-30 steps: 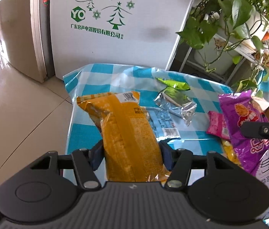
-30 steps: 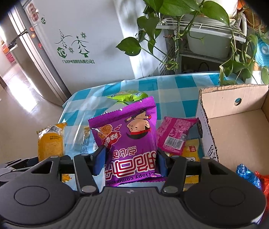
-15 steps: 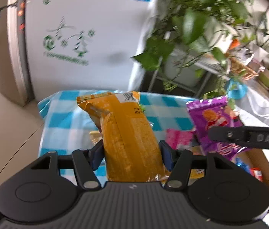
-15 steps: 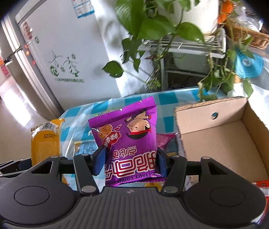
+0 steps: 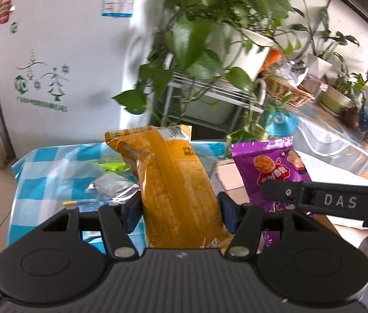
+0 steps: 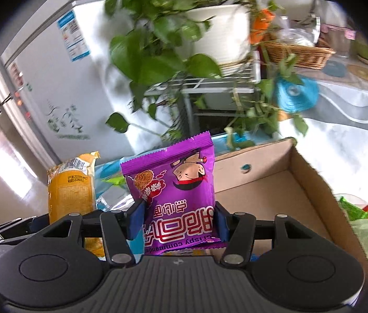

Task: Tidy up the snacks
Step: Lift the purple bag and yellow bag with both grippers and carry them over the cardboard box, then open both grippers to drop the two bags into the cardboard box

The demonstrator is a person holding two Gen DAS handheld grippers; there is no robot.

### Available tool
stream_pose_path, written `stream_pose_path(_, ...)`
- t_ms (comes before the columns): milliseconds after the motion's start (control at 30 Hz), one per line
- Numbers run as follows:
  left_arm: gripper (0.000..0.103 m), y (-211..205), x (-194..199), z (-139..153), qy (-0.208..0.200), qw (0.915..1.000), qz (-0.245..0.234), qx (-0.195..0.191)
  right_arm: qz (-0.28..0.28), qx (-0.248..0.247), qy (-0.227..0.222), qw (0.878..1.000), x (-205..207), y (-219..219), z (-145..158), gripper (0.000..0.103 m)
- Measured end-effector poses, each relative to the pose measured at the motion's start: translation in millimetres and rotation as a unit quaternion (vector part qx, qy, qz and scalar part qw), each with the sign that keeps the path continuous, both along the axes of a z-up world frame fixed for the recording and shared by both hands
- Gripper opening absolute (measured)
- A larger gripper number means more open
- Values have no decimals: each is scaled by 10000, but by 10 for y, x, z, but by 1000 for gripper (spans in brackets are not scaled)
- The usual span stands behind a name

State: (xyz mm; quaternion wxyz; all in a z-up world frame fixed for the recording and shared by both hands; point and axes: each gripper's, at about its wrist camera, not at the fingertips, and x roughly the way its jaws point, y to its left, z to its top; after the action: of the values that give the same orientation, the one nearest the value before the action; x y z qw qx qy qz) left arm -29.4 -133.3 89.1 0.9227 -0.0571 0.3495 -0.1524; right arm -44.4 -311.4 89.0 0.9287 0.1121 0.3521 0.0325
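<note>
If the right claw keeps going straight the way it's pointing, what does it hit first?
Probably the cardboard box: its back wall lies just beyond the purple snack bag held in the right claw. Depth is unclear.

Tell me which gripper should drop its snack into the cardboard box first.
Right, probably. The right gripper holds the purple packet beside the open cardboard box; the left gripper, holding the yellow packet, sits farther left.

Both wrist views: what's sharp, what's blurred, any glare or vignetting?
Left wrist view: the yellow snack packet in the left gripper is sharp; the leafy potted plant behind is motion-smeared. Right wrist view: the purple noodle-snack packet in the right gripper is crisp, plant blurred, floor at left blown out by glare, and black fisheye vignette fills the corners.
</note>
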Motion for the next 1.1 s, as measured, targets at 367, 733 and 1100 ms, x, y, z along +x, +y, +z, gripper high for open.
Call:
stream_pose_path(367,60,-490,47,45,-21,9993,-363,-60,-739,383,-302,9961,-213,-631,145,61)
stream_pose_path(733,60,-967,178,-72,184,9978,-629,-56,-1436,721,-124,9869,-276,-1013,78,61)
stream_pose_path(1100,82,-1277,237,-5,-125,9954,-951,12,-1942,1213,67,9734,-276,-1241,-49,65)
